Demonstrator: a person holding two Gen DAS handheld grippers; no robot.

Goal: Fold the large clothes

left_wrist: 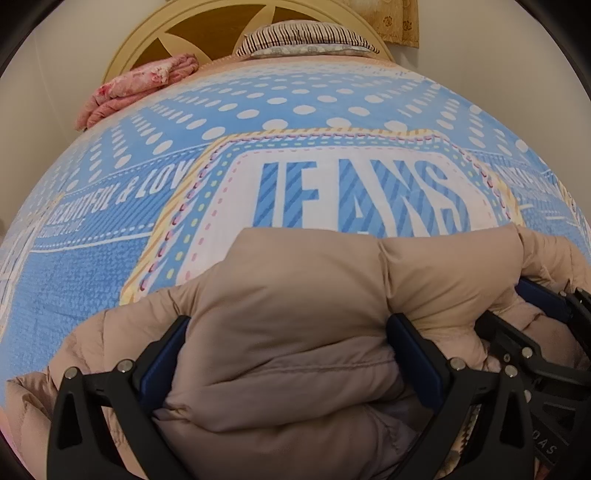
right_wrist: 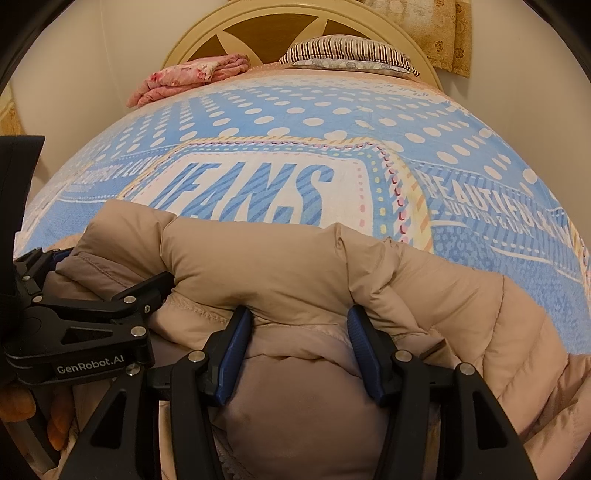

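Observation:
A beige puffer jacket (left_wrist: 295,280) lies at the near edge of a bed, also in the right wrist view (right_wrist: 288,266). My left gripper (left_wrist: 288,328) has its blue-padded fingers wide apart around a thick puffed fold of the jacket, pressing into its sides. My right gripper (right_wrist: 297,325) has its fingers closer together, squeezing a bulging fold of the same jacket. The two grippers are side by side: the right one shows at the right edge of the left view (left_wrist: 546,314), the left one at the left of the right view (right_wrist: 99,299).
The bed has a blue polka-dot cover (left_wrist: 295,107) printed "JEANS". A pink folded blanket (left_wrist: 136,88) and a striped pillow (left_wrist: 306,37) lie by the round headboard (left_wrist: 207,22). Walls stand on both sides.

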